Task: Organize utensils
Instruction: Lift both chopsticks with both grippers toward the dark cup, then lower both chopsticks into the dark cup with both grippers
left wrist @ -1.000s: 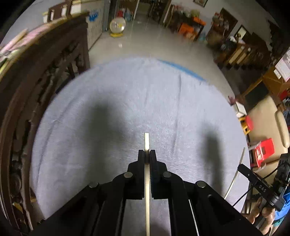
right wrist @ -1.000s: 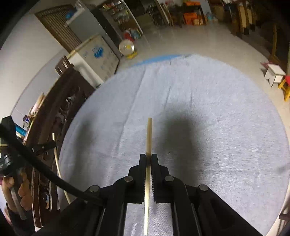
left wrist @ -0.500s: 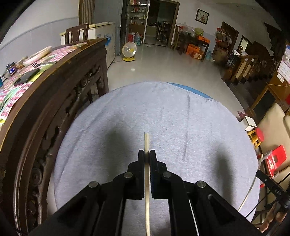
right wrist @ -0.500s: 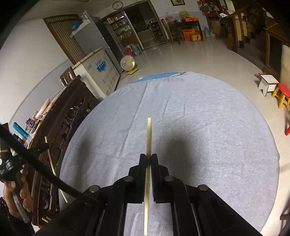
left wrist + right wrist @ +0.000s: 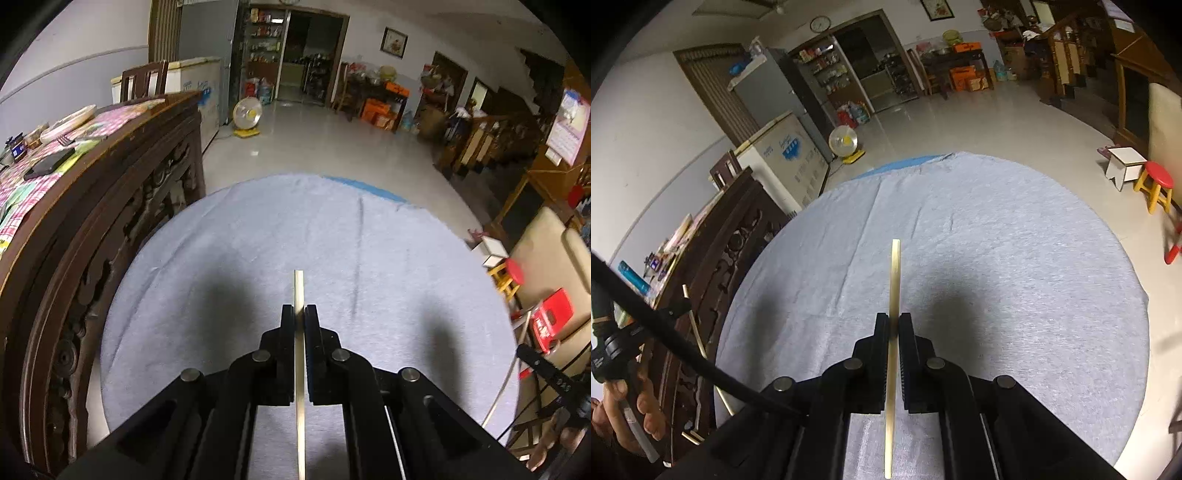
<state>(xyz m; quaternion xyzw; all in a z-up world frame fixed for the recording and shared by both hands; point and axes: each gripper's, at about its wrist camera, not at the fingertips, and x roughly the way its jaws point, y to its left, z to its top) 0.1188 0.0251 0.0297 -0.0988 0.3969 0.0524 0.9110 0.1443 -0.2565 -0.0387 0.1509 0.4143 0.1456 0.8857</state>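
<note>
My left gripper point(image 5: 299, 308) is shut on a pale chopstick point(image 5: 299, 288) that sticks out a short way past the fingertips, above a round table covered in grey cloth point(image 5: 258, 236). My right gripper point(image 5: 893, 315) is shut on a second pale chopstick point(image 5: 894, 273) that reaches further forward over the same grey cloth point(image 5: 997, 240). The right hand's chopstick also shows in the left wrist view point(image 5: 504, 391) at the far right. The left hand's chopstick shows in the right wrist view point(image 5: 696, 332) at the far left. Both chopsticks are held in the air.
A dark carved wooden table point(image 5: 110, 192) with a checked cloth, plates, a fork and a phone stands on the left. A fan point(image 5: 247, 112) sits on the floor beyond. A small white stool point(image 5: 1124, 166), a red-topped stool point(image 5: 1156, 182) and a red chair point(image 5: 552, 317) stand to the right.
Both grippers have tilted upward, so more of the room and less of the cloth shows. Each stays shut on its chopstick.
</note>
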